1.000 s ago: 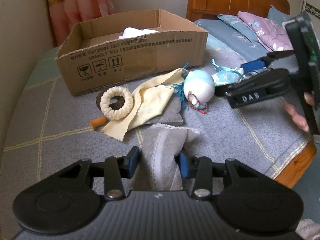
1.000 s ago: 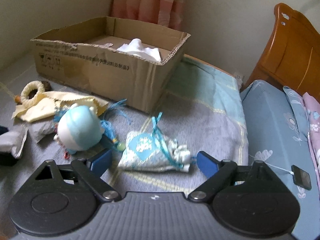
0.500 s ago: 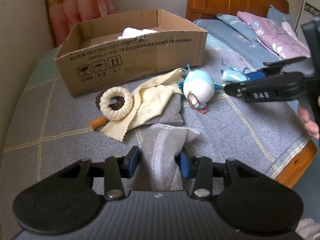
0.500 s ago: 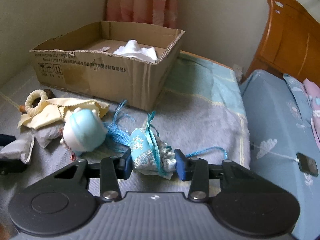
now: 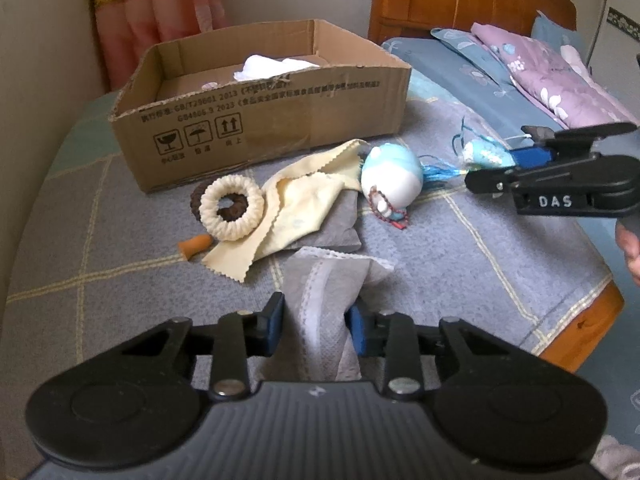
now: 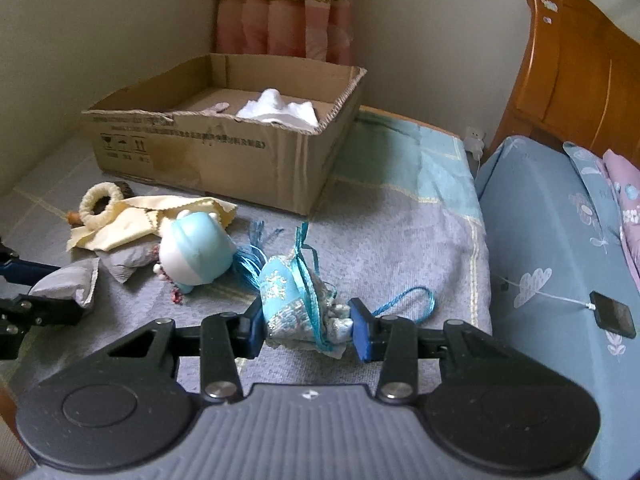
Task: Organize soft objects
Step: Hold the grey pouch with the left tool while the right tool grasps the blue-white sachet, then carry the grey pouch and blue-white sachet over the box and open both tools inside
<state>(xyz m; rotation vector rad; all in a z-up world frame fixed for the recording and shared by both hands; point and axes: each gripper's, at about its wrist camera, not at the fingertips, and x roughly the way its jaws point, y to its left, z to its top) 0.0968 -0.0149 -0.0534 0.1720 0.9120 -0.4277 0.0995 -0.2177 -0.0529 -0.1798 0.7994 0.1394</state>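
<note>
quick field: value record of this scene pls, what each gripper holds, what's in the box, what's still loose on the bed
left gripper: shut on grey pouch
right gripper: shut on blue sachet
cardboard box: open top, holds white cloth
loose on bed: blue plush toy, yellow cloth, cream ring, grey pillow under the yellow cloth
ring position: in front of the box, left of the plush toy in the left wrist view

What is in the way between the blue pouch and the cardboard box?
Nothing visible blocks it. The right gripper holds the blue pouch, and only bare bedspread lies between it and the open-topped cardboard box. The round blue toy sits off to the left.
</note>
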